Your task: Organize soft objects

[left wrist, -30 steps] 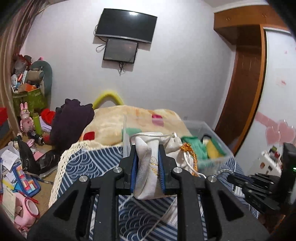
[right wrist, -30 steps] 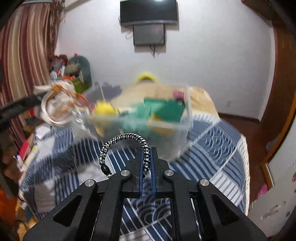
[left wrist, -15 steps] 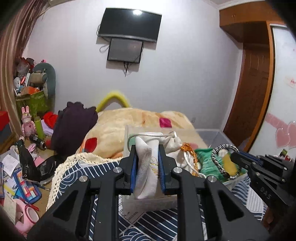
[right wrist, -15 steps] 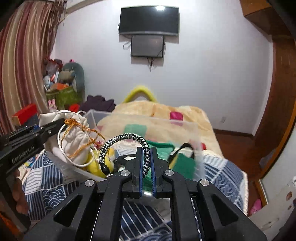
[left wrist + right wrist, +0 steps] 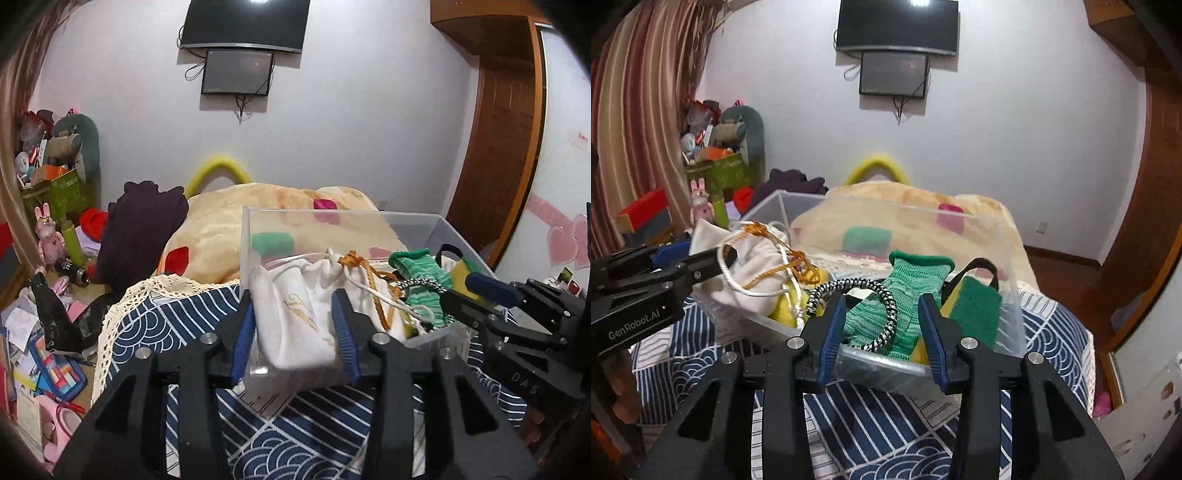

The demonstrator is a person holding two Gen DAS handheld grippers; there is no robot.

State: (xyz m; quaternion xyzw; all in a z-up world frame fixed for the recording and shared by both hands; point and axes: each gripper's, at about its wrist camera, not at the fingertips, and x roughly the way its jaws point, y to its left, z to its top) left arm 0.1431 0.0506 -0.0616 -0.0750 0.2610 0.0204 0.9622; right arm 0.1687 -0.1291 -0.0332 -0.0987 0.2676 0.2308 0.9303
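Progress appears late-stage. Clear plastic bin [image 5: 1008, 266] on the bed already holds a green knit sock [image 5: 905, 291], a green-and-yellow piece and a black-and-white cord loop [image 5: 875, 310]. Right gripper [image 5: 882, 325] stands over the near rim, jaws wide, gripping nothing. Left gripper [image 5: 295, 332] also shows spread jaws; the white drawstring pouch [image 5: 295, 314] sits between them at the bin's left corner, seemingly released. Remaining items: none visible.
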